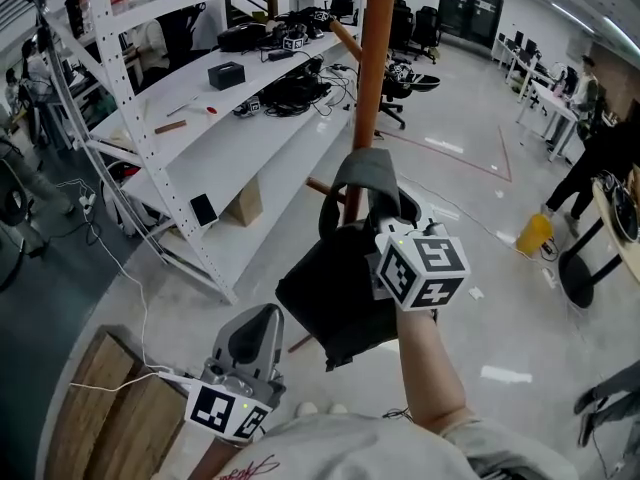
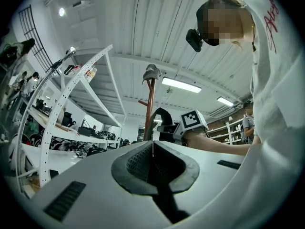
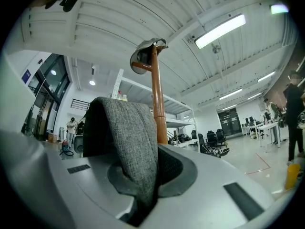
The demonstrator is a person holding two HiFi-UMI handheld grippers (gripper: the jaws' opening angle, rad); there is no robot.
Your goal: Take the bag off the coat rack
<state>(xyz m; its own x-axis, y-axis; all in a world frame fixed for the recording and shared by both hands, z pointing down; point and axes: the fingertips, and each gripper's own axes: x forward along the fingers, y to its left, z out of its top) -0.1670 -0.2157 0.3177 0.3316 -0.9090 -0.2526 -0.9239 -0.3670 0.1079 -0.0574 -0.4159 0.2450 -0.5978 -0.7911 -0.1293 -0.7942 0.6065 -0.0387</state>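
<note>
A dark bag [image 1: 335, 293] hangs in front of the wooden coat rack pole [image 1: 375, 68], low down by a short peg [image 1: 325, 188]. Its grey strap [image 1: 365, 173] loops up beside the pole. My right gripper [image 1: 385, 218] is shut on that strap [image 3: 131, 137], which arches up out of the jaws with the pole [image 3: 157, 99] behind it. I cannot tell whether the strap still rests on a peg. A cap [image 3: 145, 56] sits on top of the rack. My left gripper [image 1: 262, 318] points up below and left of the bag, shut with nothing in it [image 2: 152, 149].
White shelving racks [image 1: 230, 118] with boxes and cables stand to the left of the rack. A wooden board [image 1: 100, 408] lies at the lower left. Office chairs [image 1: 410, 78] are behind the pole, and a person [image 1: 600, 158] and a yellow floor sign [image 1: 535, 233] are at the right.
</note>
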